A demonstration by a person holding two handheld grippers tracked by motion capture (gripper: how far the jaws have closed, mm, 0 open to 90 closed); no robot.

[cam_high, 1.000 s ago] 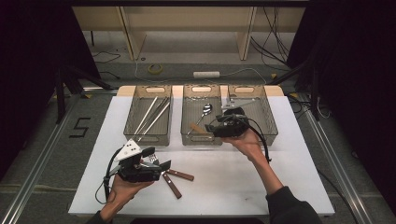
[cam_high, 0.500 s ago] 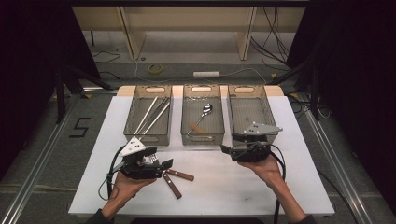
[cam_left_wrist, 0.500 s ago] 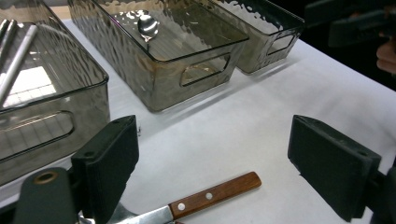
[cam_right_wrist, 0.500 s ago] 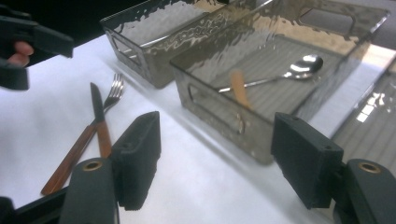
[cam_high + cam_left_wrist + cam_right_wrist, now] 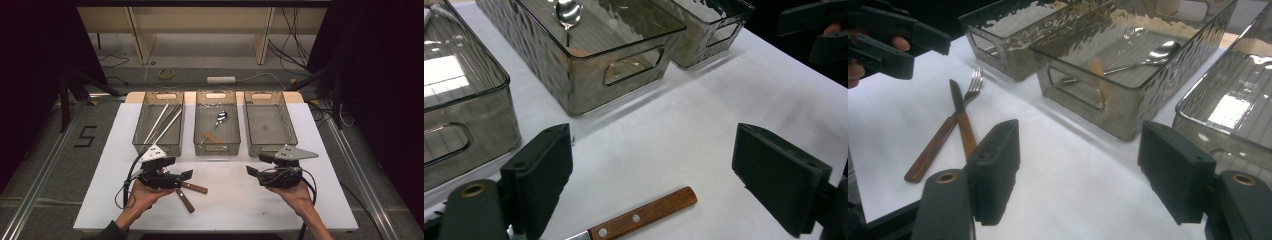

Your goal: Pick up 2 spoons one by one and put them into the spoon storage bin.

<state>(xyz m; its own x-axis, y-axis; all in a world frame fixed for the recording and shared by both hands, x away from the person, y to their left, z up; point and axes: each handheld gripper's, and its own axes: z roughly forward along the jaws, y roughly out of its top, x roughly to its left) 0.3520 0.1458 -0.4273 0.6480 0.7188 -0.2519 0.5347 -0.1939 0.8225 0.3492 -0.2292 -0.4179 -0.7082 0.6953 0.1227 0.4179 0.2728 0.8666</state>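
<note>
Sorting cutlery: the wooden-handled knife (image 5: pixel 644 215) and fork (image 5: pixel 943 132) lie crossed on the near left of the white worktop (image 5: pixel 230 200), each seemingly bound for one of the smoky bins.
Left bin (image 5: pixel 142 145): holds long pale sticks, likely chopsticks.
Left tongs (image 5: pixel 184 176): jaws wide apart, empty, hovering right over the knife handle, which sits between the two black jaws in the left gripper view.
Doing it well: lower until both jaws bracket the handle near its middle, close squarely across its width, and lift level so the blade does not drag the fork beneath or beside it.
Middle bin (image 5: pixel 199 145): a spoon (image 5: pixel 220 119) with a wooden handle lies inside.
Right tongs (image 5: pixel 255 166): jaws apart, nothing held, low over the near right worktop, pointing left.
Right bin (image 5: pixel 250 145): nothing visible inside.
Change: a second ago the right tongs were over the middle bin; now they are back near the person, while the left tongs have hardly shifted.
</note>
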